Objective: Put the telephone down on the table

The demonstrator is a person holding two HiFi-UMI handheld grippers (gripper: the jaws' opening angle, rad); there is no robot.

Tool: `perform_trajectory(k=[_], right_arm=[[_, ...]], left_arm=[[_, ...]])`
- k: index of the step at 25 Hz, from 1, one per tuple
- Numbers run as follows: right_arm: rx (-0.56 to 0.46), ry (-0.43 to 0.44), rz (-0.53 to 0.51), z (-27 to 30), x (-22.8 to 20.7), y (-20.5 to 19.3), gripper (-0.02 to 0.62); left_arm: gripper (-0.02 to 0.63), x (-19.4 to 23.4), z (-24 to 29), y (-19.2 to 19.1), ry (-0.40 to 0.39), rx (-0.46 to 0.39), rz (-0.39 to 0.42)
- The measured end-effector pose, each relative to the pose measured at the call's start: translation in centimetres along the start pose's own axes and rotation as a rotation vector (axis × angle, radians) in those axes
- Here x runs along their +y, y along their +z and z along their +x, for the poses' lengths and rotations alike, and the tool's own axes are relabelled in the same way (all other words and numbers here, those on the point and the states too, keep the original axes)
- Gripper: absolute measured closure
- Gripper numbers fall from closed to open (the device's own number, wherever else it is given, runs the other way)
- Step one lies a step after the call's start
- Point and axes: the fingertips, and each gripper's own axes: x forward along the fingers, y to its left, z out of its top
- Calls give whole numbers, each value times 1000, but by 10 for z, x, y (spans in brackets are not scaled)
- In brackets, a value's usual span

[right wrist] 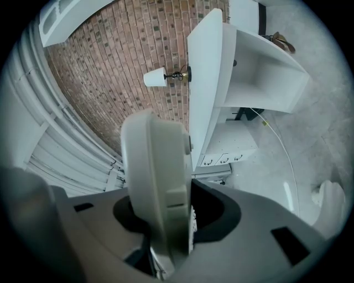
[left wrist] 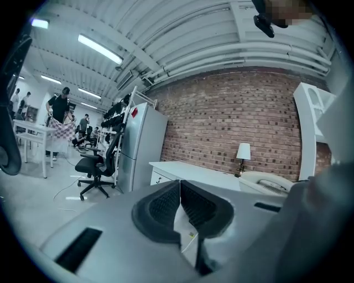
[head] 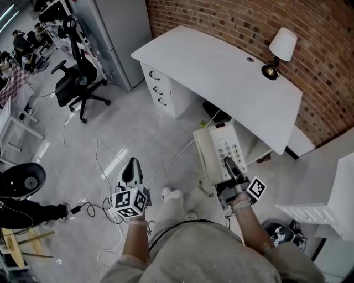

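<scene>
Telephone (head: 213, 152): we hold it clamped in our right gripper (head: 228, 164), near the table (head: 210, 66) edge. Our left gripper (head: 131, 164) has its jaws together, empty.

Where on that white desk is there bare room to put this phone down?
The white desk is nearly all bare: its left end and middle, from front edge to the brick wall. Only the right back corner is taken, by the white-shaded brass lamp and a small dark round spot beside it.
</scene>
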Motion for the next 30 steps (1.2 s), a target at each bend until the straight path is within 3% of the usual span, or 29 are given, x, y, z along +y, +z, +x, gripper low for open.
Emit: perform_trajectory(k=[6, 17, 30], right_arm=[[-8, 9, -2, 41, -1, 7, 426], [-75, 22, 3, 139, 11, 22, 426], [-145, -12, 13, 224, -5, 29, 426]], left_arm=[[598, 20, 46, 7, -3, -3, -1], [598, 42, 173, 53, -109, 5, 31], [598, 88, 268, 65, -158, 24, 33]])
